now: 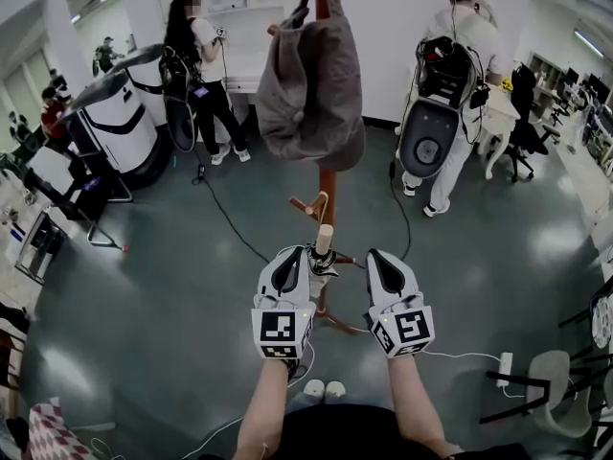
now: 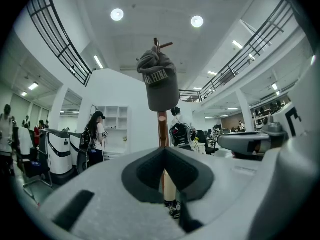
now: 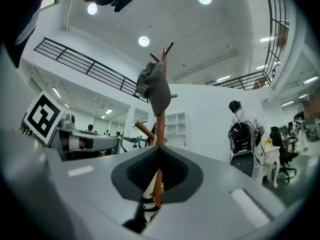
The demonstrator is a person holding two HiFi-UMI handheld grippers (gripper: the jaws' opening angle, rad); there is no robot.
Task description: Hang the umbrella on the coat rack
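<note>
While the umbrella [image 1: 324, 241] stands upright between their tips, the left gripper [image 1: 295, 254] and right gripper [image 1: 380, 255] both pinch it. The coat rack [image 1: 328, 185] rises just beyond.

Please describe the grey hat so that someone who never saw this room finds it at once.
A wooden coat rack stands in the middle of the room. The grey hat hangs at its top. It is soft, dark cloth, unlike the pale-handled umbrella lower down the pole.

Jaws together (umbrella [image 2: 169, 186] just ahead)
</note>
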